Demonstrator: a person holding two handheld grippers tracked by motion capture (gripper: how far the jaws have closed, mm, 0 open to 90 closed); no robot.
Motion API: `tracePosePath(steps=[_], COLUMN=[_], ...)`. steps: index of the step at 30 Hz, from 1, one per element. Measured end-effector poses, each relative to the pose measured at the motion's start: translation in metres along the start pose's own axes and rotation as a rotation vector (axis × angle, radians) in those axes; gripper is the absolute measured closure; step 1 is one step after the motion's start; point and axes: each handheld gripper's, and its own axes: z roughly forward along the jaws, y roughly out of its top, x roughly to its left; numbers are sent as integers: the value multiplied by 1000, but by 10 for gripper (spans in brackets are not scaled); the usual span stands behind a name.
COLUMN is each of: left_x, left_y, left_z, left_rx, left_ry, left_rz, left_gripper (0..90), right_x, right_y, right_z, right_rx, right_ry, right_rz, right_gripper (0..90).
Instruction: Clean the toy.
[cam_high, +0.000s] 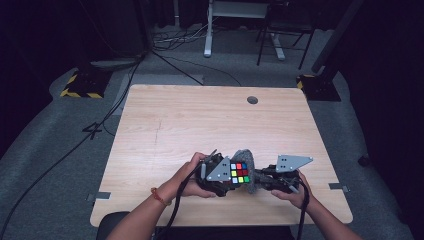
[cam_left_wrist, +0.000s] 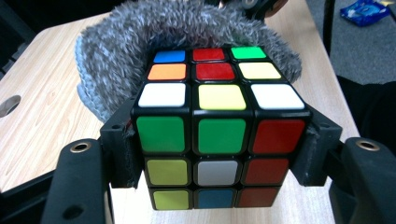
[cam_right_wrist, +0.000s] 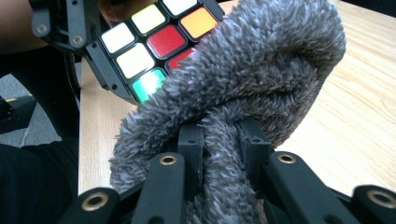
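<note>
High view – left gripper (cam_high: 226, 176) jaws clamped on puzzle cube (cam_high: 239, 173), right gripper (cam_high: 263, 178) jaws pinching grey fuzzy cloth (cam_high: 248, 159), wooden table (cam_high: 200, 120).

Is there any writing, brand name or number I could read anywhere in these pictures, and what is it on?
No readable text anywhere.
The puzzle cube held by the left gripper: plain coloured stickers, no logo.
The grey fuzzy cloth in the right gripper: no tag in sight.
The blue packet on the floor: print too small and blurred to read.
The yellow-and-black striped block: hazard stripes, no words.
</note>
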Motion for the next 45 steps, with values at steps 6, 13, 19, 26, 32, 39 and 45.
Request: tracePosePath(steps=[6, 13, 19, 26, 32, 39, 45], left_x=[-1, -1, -2, -2, 1, 5, 2], left_y=[-4, -9, -7, -5, -1, -7, -6], left_z=[4, 13, 16, 13, 4, 9, 13], left_rx=[29, 72, 89, 48, 4, 29, 25], left_ry=[-4, -7, 2, 10, 22, 6, -18], left_rz=[-5, -26, -30, -41, -52, -76, -78], left_gripper=[328, 329, 331, 335, 334, 333, 333], right_x=[1, 2, 2, 0, -3, 2, 2], right_y=[0, 1, 1, -2, -9, 4, 1], right_z=[1, 0, -2, 6, 17, 0, 5], right_rx=[4, -4, -8, 79, 143, 33, 75], right_ry=[1, 3, -11, -78, -61, -52, -89], right_rz=[-9, -18, -27, -69, -53, -54, -69], right_gripper=[752, 752, 752, 751, 751, 750, 749])
